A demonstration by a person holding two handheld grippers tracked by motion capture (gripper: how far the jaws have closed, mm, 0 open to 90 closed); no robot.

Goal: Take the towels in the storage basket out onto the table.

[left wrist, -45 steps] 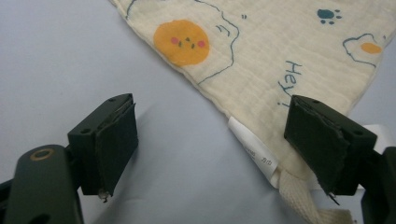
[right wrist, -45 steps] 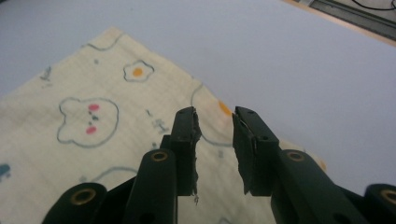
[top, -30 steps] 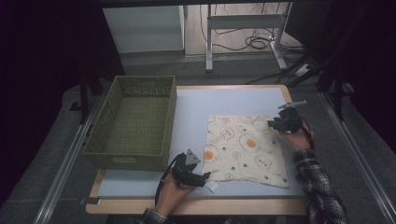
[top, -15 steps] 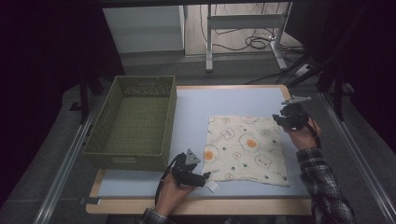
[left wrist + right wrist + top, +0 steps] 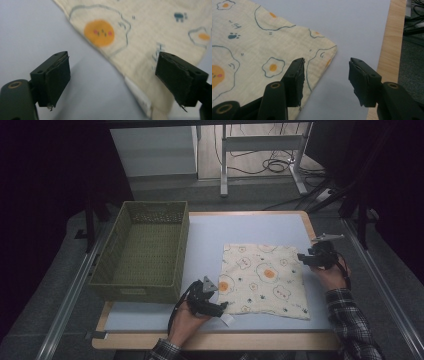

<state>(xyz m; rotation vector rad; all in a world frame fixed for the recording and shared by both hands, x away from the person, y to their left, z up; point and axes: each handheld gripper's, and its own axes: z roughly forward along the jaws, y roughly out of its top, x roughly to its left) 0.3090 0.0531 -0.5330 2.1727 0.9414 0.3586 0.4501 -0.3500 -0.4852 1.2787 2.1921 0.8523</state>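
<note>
A cream cloth (image 5: 262,280) printed with fried eggs lies flat on the right half of the light blue table top (image 5: 240,232). My left gripper (image 5: 220,309) rests at the cloth's near left corner. In the left gripper view the gripper (image 5: 112,72) stands open, with that corner of the cloth (image 5: 150,37) and its white tag between the jaws, close to the right one. My right gripper (image 5: 303,258) sits by the far right corner. Its jaws have just been opening; the right gripper (image 5: 325,72) is open and the cloth's edge (image 5: 262,50) lies loose by the left jaw.
An empty green woven basket (image 5: 145,250) stands on the table's left side. A wooden rim (image 5: 392,37) borders the table just right of my right gripper. Beyond the far edge stand desk legs (image 5: 223,165), and cables (image 5: 272,166) lie on the floor.
My right gripper has drawn back to the right, off the cloth's far right corner and toward the table's rim. The left gripper and the cloth have stayed put.
</note>
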